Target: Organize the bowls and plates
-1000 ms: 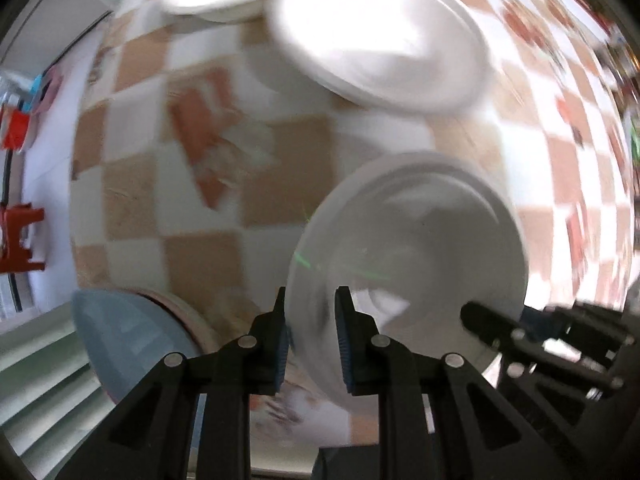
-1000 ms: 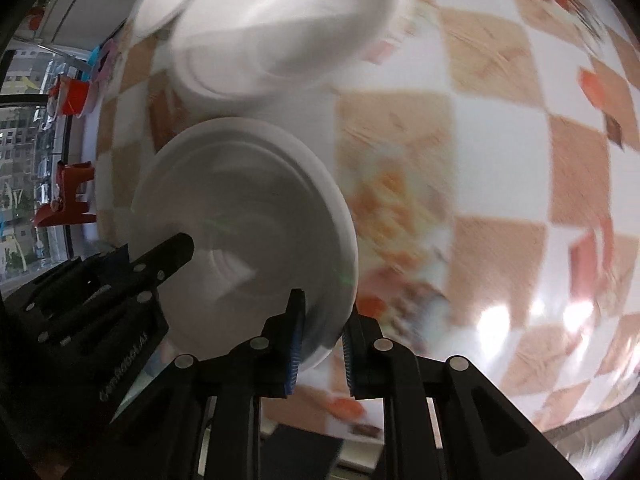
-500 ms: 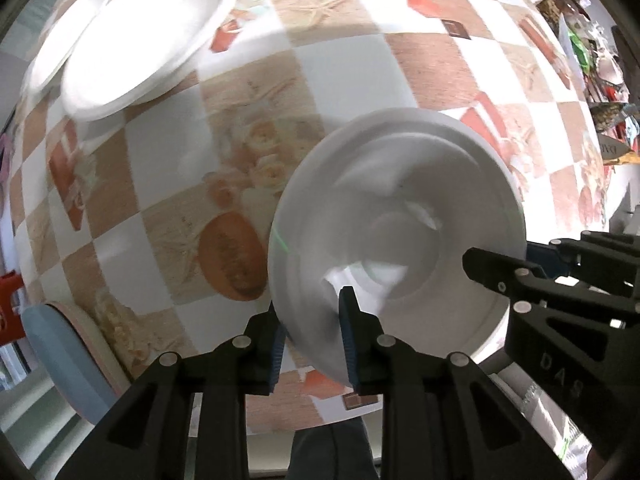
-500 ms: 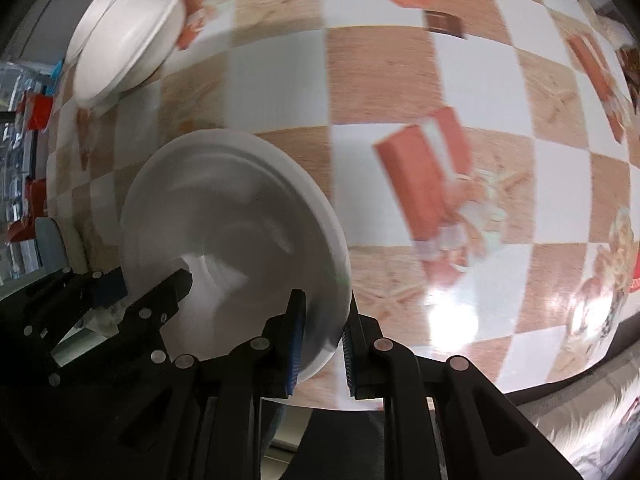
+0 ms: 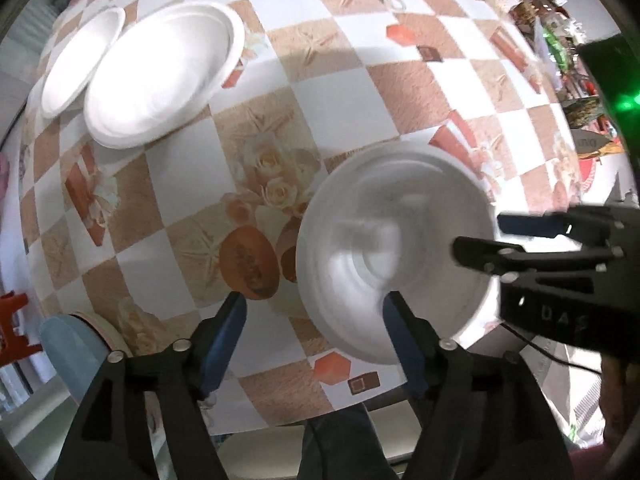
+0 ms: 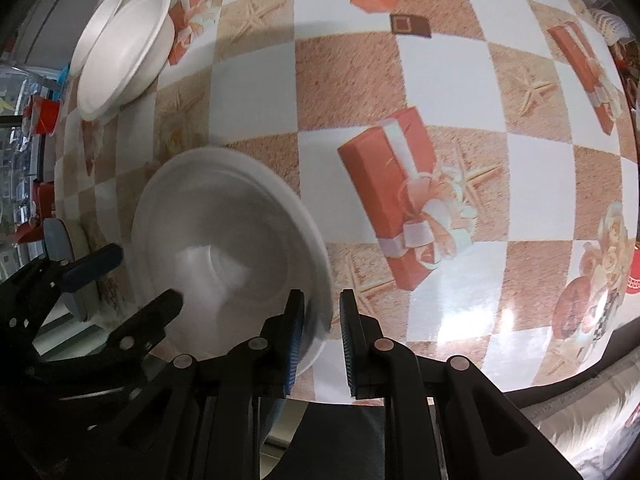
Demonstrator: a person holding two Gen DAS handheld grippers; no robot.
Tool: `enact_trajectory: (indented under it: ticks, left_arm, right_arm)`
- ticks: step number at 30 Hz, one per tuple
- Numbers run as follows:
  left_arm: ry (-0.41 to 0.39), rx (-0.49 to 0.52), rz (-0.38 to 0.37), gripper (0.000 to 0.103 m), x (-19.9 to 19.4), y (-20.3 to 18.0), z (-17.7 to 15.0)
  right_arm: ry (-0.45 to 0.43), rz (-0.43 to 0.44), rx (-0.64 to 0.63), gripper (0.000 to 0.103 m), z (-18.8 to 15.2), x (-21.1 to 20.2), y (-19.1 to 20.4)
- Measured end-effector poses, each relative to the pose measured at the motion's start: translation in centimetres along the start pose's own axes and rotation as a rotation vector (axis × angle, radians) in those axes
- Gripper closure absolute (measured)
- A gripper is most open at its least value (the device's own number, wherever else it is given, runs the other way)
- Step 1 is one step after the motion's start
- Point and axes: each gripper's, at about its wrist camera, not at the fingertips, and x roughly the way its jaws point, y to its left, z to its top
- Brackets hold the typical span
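Observation:
A white bowl [image 5: 396, 248] rests near the table's front edge; it also shows in the right wrist view [image 6: 224, 248]. My left gripper [image 5: 314, 336] is open, its jaws spread wide, one finger beside the bowl's near rim. My right gripper [image 6: 318, 332] is partly open, its jaws straddling the bowl's right rim, apart from it. Two white plates [image 5: 160, 76] overlap at the far left; they also show in the right wrist view [image 6: 124, 52].
The table [image 6: 440, 92] has a checked orange and white cloth with gift-box prints. A pale blue and pink dish [image 5: 68, 348] juts over the front left edge. Red items [image 6: 40, 116] and clutter [image 5: 560, 40] lie beyond the table's sides.
Both grippers carried the bowl away from the plates toward the table's front. Both have now let go of its rim, the left opening wide and the right a little.

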Motion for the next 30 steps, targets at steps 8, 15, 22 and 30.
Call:
enact_trajectory:
  ticks: [8,15,22,30]
  left_arm:
    - [-0.033,-0.020,-0.045,0.023,-2.8,1.8,-1.1]
    - [-0.098,-0.087,-0.052,0.023,-4.7,3.4,-2.3]
    - [-0.105,-0.156,-0.042,0.023,-4.8,5.5,-2.2]
    - [-0.119,-0.232,-0.034,0.023,-5.4,7.9,-2.3]
  right_arm:
    - [-0.059,0.004,0.039,0.031,0.7,-2.7,-1.1]
    - [-0.089,0.004,0.047,0.029,1.8,-4.6,-1.6]
    - [-0.136,-0.012,0.053,0.004,3.2,-6.9,-1.5]
    - [-0.165,-0.039,0.029,0.001,4.8,-8.0,-0.5]
